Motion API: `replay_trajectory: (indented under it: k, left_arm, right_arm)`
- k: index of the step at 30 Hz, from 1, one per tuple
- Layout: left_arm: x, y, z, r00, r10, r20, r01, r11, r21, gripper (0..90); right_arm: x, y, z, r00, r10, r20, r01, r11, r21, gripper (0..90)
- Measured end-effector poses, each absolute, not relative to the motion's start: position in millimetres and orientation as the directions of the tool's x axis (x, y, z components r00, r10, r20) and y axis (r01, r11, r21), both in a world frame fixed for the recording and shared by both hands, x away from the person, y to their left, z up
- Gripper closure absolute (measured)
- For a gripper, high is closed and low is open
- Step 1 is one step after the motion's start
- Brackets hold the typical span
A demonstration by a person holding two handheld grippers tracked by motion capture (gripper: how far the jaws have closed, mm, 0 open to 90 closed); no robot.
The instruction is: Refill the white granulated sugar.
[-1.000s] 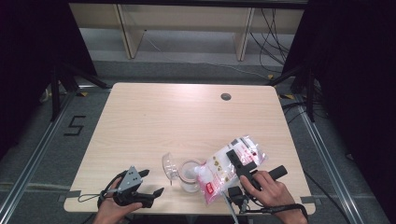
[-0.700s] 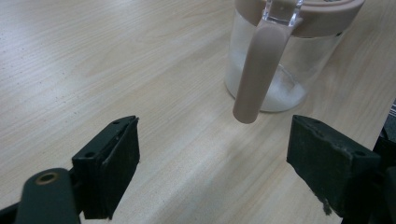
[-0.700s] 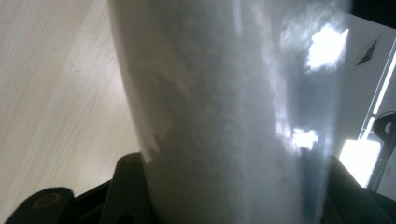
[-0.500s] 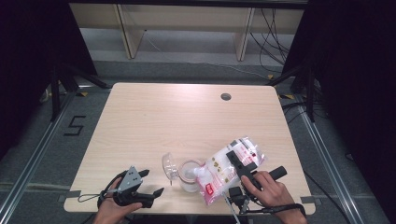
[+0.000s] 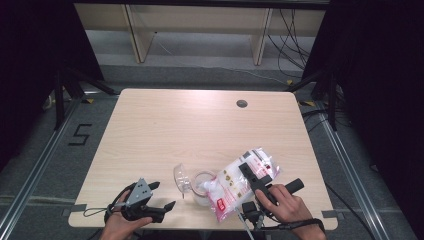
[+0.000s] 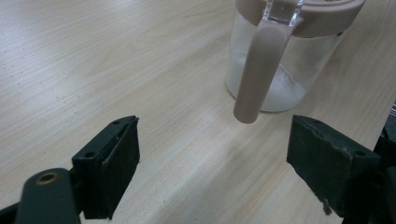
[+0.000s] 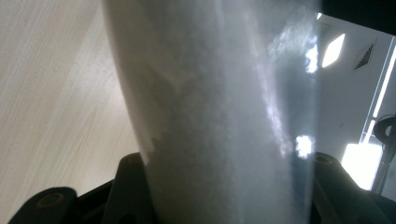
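A glass jar (image 5: 201, 188) with a tan rim holds some white powder and stands near the table's front edge, its clear lid (image 5: 181, 178) flipped open to the left. In the left gripper view the jar (image 6: 285, 60) stands just ahead, its tan clasp (image 6: 257, 74) hanging down. My left gripper (image 5: 162, 195) sits left of the jar, open and empty (image 6: 219, 163). My right gripper (image 5: 247, 170) is shut on a clear bag of white powder (image 5: 235, 185), which leans over the jar's right side. That bag (image 7: 219, 102) stands between the right jaws.
The wooden table (image 5: 200, 125) has a round cable hole (image 5: 242, 103) at the back right. A shelf frame (image 5: 200, 30) stands beyond the far edge. Dark curtains flank both sides.
The bag in my right gripper has shifted slightly left, toward the jar. My left gripper has stayed in place.
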State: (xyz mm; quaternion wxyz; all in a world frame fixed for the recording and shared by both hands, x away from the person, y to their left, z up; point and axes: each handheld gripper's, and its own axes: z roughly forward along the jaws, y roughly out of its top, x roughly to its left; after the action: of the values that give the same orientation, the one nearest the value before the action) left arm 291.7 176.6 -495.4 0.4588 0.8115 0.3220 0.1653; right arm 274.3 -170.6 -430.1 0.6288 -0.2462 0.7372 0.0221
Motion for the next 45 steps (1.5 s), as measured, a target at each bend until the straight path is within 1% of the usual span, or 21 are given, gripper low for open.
replay_trajectory:
  k: [3,6,8,9,12,14,16,17,21,22,25,31,32,35,36,37,40,41,43,44,45]
  left_arm:
    - [291,175,-496,0.728,0.683,-0.054,0.393,-0.351,0.85,16.8]
    - [290,176,-496,0.727,0.685,-0.046,0.388,-0.354,0.851,16.8]
    - [292,177,-495,0.739,0.673,-0.022,0.366,-0.373,0.853,16.8]
    - [291,176,-496,0.725,0.686,-0.049,0.389,-0.349,0.853,16.8]
    - [291,177,-496,0.733,0.679,-0.036,0.377,-0.361,0.853,16.8]
    - [291,177,-496,0.738,0.674,-0.027,0.37,-0.371,0.852,16.8]
    - [290,175,-497,0.725,0.686,-0.052,0.389,-0.347,0.853,16.8]
    - [290,175,-496,0.722,0.69,-0.049,0.391,-0.349,0.852,16.8]
    - [291,176,-496,0.726,0.687,-0.045,0.389,-0.356,0.849,16.8]
    - [291,176,-496,0.724,0.688,-0.039,0.388,-0.361,0.848,16.8]
    - [291,176,-497,0.729,0.683,-0.043,0.387,-0.361,0.849,16.8]
    - [291,176,-496,0.73,0.682,-0.044,0.39,-0.363,0.846,16.8]
    - [291,176,-496,0.731,0.681,-0.042,0.389,-0.365,0.846,16.8]
    - [291,176,-497,0.73,0.682,-0.042,0.386,-0.361,0.849,16.8]
    - [291,176,-497,0.73,0.682,-0.042,0.386,-0.361,0.849,16.8]
    - [291,176,-497,0.73,0.682,-0.042,0.386,-0.361,0.849,16.8]
    - [291,176,-496,0.73,0.682,-0.044,0.389,-0.361,0.847,16.8]
    - [291,176,-496,0.73,0.682,-0.044,0.39,-0.362,0.847,16.8]
    - [291,175,-497,0.727,0.684,-0.05,0.385,-0.347,0.855,16.8]
    - [291,175,-497,0.727,0.684,-0.05,0.385,-0.347,0.855,16.8]
    - [291,175,-497,0.727,0.684,-0.05,0.385,-0.347,0.855,16.8]
  right_arm:
    - [275,-169,-429,-0.068,-0.347,-0.935,-0.412,0.864,-0.291,56.4]
    - [274,-169,-431,-0.095,-0.327,-0.94,-0.396,0.879,-0.266,56.5]
    - [273,-168,-430,-0.081,-0.335,-0.939,-0.401,0.873,-0.277,56.5]
    - [273,-168,-430,-0.082,-0.334,-0.939,-0.401,0.874,-0.276,56.6]
    - [274,-169,-430,-0.099,-0.308,-0.946,-0.387,0.888,-0.249,56.6]
    - [276,-169,-428,-0.065,-0.347,-0.936,-0.41,0.864,-0.292,56.7]
    - [275,-170,-429,-0.092,-0.315,-0.945,-0.384,0.886,-0.258,56.7]
    - [276,-170,-428,-0.085,-0.338,-0.937,-0.39,0.877,-0.281,56.7]
    - [278,-169,-429,-0.082,-0.323,-0.943,-0.393,0.88,-0.267,56.8]
    - [280,-168,-426,-0.059,-0.362,-0.93,-0.413,0.857,-0.307,56.8]
    - [280,-169,-429,-0.085,-0.329,-0.941,-0.397,0.877,-0.271,56.9]
    - [286,-168,-427,-0.072,-0.354,-0.933,-0.407,0.864,-0.296,57.0]
    - [284,-169,-428,-0.1,-0.333,-0.938,-0.384,0.882,-0.272,57.0]
    - [286,-170,-427,-0.096,-0.317,-0.944,-0.38,0.888,-0.259,57.1]
    - [288,-169,-424,-0.081,-0.354,-0.932,-0.39,0.872,-0.297,57.1]
    - [287,-171,-426,-0.09,-0.326,-0.941,-0.377,0.886,-0.271,57.2]
    - [289,-175,-427,-0.095,-0.324,-0.941,-0.37,0.889,-0.269,57.2]
    - [289,-174,-423,-0.084,-0.353,-0.932,-0.375,0.878,-0.298,57.3]
    - [288,-177,-427,-0.102,-0.308,-0.946,-0.355,0.9,-0.255,57.4]
    - [289,-176,-425,-0.082,-0.341,-0.937,-0.373,0.882,-0.288,57.4]
    - [287,-178,-426,-0.095,-0.323,-0.942,-0.358,0.894,-0.27,57.4]
